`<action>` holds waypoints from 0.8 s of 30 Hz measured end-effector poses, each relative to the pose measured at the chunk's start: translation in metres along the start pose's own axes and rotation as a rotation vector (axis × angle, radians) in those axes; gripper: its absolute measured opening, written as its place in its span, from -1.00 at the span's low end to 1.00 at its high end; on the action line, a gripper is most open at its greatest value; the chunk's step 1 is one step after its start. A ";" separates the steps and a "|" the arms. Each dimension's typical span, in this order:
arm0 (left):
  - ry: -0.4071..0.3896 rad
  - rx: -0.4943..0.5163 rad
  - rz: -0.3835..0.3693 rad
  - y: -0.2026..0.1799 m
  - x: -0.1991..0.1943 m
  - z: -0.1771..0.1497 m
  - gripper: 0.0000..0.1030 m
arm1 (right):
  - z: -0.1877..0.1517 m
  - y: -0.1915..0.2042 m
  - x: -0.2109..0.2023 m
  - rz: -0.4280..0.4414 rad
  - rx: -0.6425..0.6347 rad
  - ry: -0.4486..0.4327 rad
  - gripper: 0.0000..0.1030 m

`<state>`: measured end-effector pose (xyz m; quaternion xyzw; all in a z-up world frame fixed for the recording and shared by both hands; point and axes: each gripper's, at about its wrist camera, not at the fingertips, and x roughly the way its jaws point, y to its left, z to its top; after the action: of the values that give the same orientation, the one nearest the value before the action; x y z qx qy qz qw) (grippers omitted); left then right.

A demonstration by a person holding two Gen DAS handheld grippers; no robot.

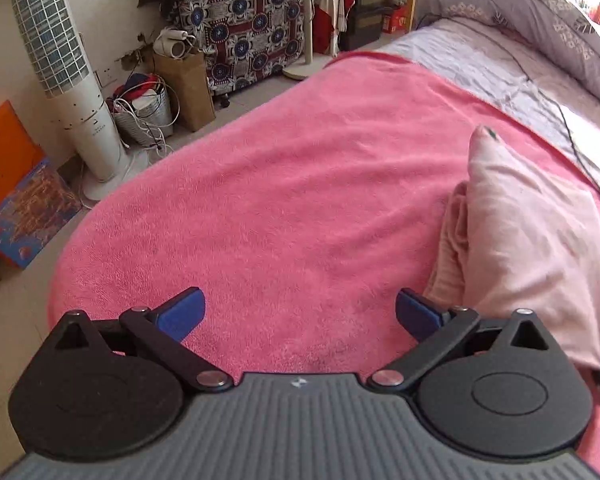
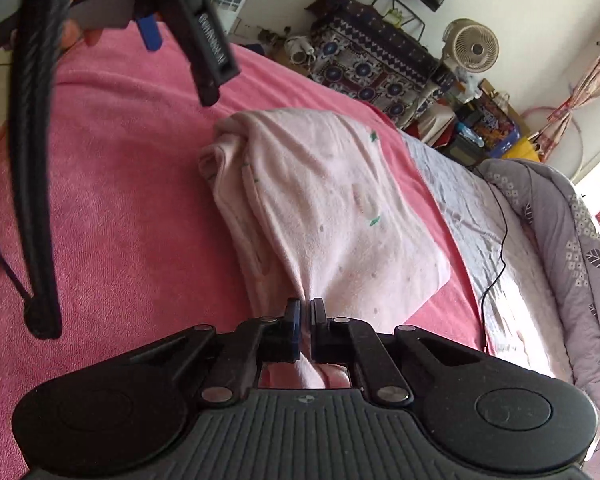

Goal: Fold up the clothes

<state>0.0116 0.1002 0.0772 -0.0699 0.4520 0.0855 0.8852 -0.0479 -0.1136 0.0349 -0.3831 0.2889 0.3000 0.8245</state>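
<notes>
A pale pink garment (image 2: 324,208) with small green marks lies folded in a thick bundle on the pink blanket (image 2: 120,200). My right gripper (image 2: 305,312) is shut on the near edge of that garment, and the cloth is pulled up into a ridge between the pads. In the left wrist view the same garment (image 1: 532,240) lies at the right. My left gripper (image 1: 300,312) hovers open over bare blanket (image 1: 280,200), its right blue pad close to the garment's near left edge. The left gripper (image 2: 152,32) also shows at the top left of the right wrist view.
The blanket covers the near half of a bed; a grey sheet (image 1: 480,64) with a black cable (image 1: 568,128) and a rolled grey quilt (image 1: 540,12) lie beyond. On the floor at left stand a tower fan (image 1: 72,80), a basket of cables (image 1: 148,108) and boxes (image 1: 16,200).
</notes>
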 end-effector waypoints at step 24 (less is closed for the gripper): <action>0.111 0.268 -0.062 -0.035 0.026 -0.033 1.00 | 0.011 -0.102 0.000 0.098 0.556 -0.089 -0.36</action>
<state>0.0081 0.0620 0.0390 0.0304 0.5053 -0.0069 0.8624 0.0274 -0.1586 0.0878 -0.1145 0.3419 0.2653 0.8942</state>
